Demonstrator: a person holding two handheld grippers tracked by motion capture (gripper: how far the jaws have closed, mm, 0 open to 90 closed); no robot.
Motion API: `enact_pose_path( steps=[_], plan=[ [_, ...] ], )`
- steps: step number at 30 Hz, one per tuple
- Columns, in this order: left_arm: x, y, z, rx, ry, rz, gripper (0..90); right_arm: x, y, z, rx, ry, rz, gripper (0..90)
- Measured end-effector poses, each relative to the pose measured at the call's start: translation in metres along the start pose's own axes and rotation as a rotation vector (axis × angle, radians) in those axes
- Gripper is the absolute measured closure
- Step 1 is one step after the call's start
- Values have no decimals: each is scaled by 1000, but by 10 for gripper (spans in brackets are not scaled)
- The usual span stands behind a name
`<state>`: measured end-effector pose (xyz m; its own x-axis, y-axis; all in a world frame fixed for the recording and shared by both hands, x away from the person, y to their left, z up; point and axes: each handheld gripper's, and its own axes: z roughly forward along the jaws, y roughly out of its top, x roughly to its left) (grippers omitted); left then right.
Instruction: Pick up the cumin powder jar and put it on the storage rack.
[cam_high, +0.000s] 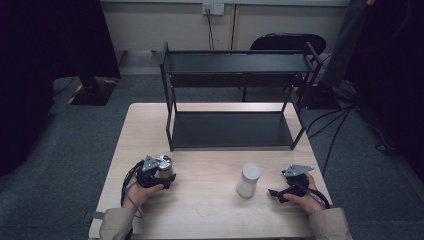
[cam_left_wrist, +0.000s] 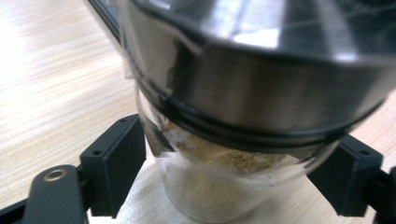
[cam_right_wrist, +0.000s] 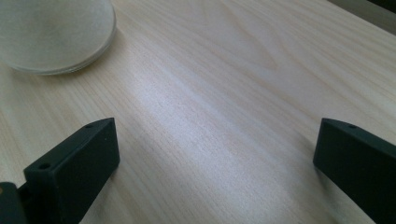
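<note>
Jaws of my left gripper pinch the steel-lidded glass jar of powder, standing on the table in front of the black shelf rack. Right gripper gapes empty beside the white canister. Grasp made; shelving, I judge, remains.

Upright steel-lidded glass jar of powder

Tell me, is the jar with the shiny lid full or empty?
Partly full: the jar shows tan powder through its glass under the metal lid.
</note>
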<state>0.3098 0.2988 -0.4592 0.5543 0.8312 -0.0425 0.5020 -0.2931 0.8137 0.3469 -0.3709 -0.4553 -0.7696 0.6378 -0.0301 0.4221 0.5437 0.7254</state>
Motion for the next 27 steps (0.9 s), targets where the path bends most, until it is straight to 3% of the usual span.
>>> enact_pose_path(
  steps=[10,20,27],
  plan=[
    [0,2,1,14,-1,18,295,0,0,0,0,0,0,0],
    [-2,3,0,17,6,59,309,0,0,0,0,0,0,0],
    [-5,8,0,26,-13,38,309,0,0,0,0,0,0,0]
  ],
)
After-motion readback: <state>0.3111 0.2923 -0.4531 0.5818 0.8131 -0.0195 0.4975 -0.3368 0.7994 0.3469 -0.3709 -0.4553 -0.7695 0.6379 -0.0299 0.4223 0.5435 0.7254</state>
